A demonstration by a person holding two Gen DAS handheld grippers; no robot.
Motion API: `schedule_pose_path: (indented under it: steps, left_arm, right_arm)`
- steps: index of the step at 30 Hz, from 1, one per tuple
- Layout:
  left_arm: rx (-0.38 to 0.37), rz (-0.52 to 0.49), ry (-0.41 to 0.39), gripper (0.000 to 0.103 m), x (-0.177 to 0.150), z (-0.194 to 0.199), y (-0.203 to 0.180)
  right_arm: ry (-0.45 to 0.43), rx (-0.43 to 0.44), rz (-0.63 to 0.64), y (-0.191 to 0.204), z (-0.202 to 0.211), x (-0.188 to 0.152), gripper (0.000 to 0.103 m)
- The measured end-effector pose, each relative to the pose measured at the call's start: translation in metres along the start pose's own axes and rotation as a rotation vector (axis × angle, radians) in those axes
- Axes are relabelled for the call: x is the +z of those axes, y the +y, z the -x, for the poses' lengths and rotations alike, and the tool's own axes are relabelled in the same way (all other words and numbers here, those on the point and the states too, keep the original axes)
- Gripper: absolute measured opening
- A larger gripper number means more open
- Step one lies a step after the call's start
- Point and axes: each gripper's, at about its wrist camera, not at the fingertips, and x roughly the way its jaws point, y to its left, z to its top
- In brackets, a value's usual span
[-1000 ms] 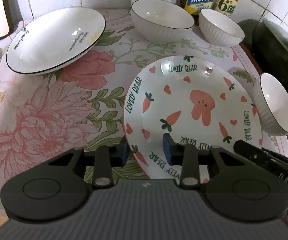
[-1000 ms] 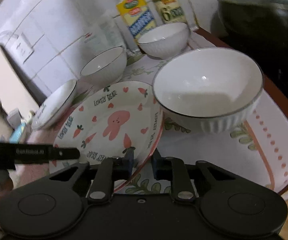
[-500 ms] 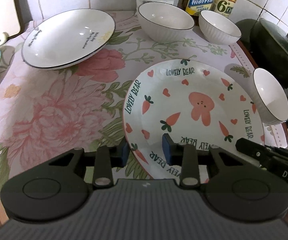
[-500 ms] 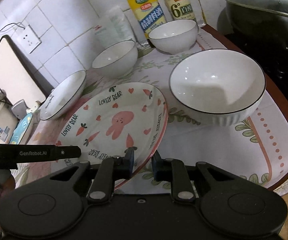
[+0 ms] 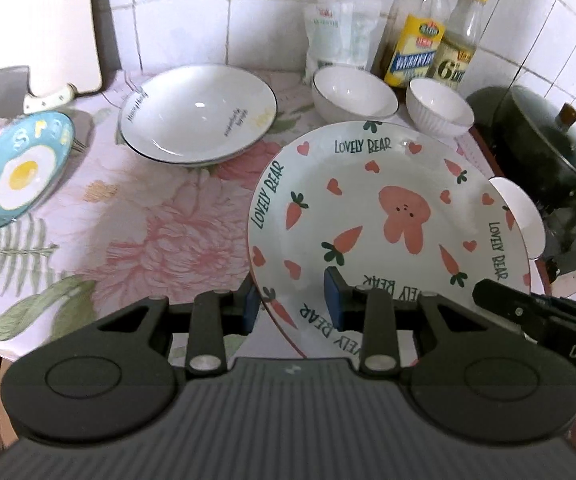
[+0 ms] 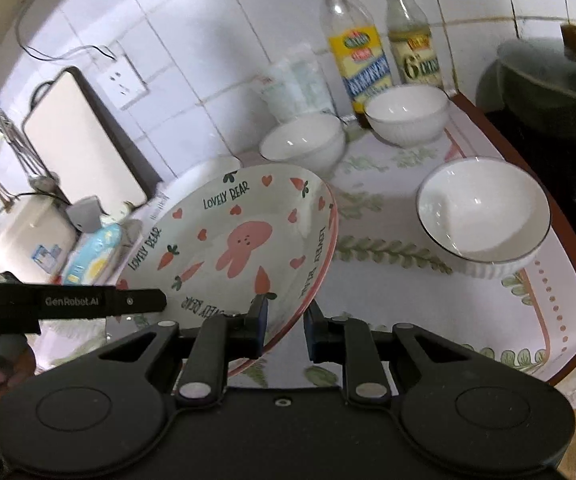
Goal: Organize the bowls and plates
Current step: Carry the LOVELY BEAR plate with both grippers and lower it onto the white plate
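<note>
Both grippers hold the Lovely Bear plate (image 5: 383, 200), white with a pink rabbit, carrots and hearts, by its near rim, above the flowered tablecloth (image 5: 136, 232). My left gripper (image 5: 291, 304) is shut on the rim's left part. My right gripper (image 6: 286, 322) is shut on the same plate (image 6: 240, 232), which tilts up to the right in its view. A wide white plate stack (image 5: 198, 114) lies at the back. A blue fried-egg plate (image 5: 16, 168) is at the left. Two white bowls (image 5: 353, 94) (image 5: 439, 110) stand at the back, and a third bowl (image 6: 483, 212) on the right.
Two oil bottles (image 5: 413, 48) and a plastic bag stand against the tiled wall. A dark lidded pot (image 5: 543, 148) sits on the stove to the right. A cleaver (image 5: 4, 90) and a cutting board (image 5: 36, 20) are at the far left. The table's red edge runs on the right.
Both grippers have risen with the Lovely Bear plate, which has come up off the tablecloth. The blue egg plate and the cleaver have come into the left wrist view.
</note>
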Motion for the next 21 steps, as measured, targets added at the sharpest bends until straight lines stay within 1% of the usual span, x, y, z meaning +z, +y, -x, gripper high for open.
schedule_pose_path:
  steps: [6,12,17,21]
  left_arm:
    - [0.013,0.011,-0.047,0.032,0.008,0.024,0.014]
    - [0.032,0.031,-0.09,0.032,0.019,0.039,0.032]
    - [0.048,0.077,-0.112,0.032,0.03,0.041,0.055]
    - [0.061,0.122,-0.118,0.032,0.039,0.037,0.075]
  right_arm:
    - [-0.009,0.02,0.034,0.024,0.006,0.012,0.024]
    - [-0.004,0.056,0.08,0.047,0.0,0.032,0.025]
    - [0.01,0.085,0.106,0.064,-0.013,0.049,0.025]
    - [0.025,0.103,0.143,0.079,-0.032,0.063,0.025]
